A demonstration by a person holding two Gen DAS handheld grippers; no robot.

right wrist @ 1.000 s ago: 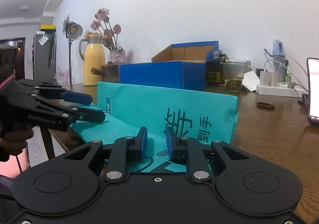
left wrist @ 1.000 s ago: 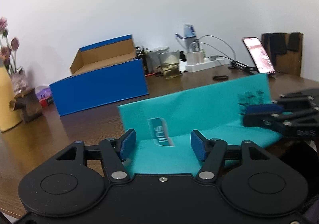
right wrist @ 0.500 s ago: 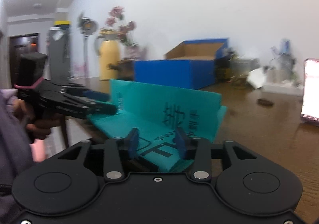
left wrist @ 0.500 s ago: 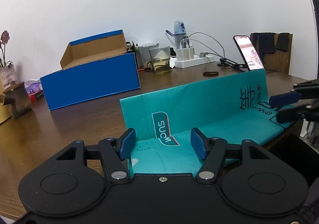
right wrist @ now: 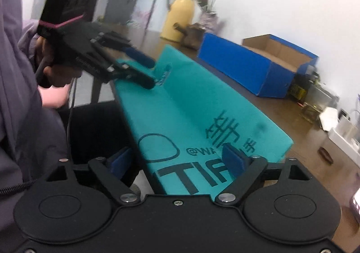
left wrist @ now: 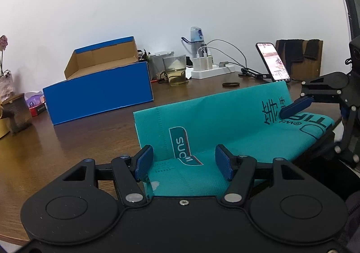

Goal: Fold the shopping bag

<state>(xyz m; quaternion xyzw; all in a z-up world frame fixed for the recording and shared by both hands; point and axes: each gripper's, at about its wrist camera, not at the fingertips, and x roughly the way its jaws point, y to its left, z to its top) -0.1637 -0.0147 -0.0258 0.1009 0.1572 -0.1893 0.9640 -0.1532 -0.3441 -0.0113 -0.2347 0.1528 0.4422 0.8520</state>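
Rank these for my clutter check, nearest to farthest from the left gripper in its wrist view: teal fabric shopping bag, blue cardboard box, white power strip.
1. Teal fabric shopping bag, directly ahead of the left gripper.
2. Blue cardboard box, ahead-left.
3. White power strip, by the wall, ahead-right.

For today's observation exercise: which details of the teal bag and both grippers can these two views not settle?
- Shopping bag: near edge hidden behind the left gripper body, left wrist view.
- Bag lettering cut off by the right gripper, right wrist view.
- Whether the finger touches fabric: motion blur, right wrist view.
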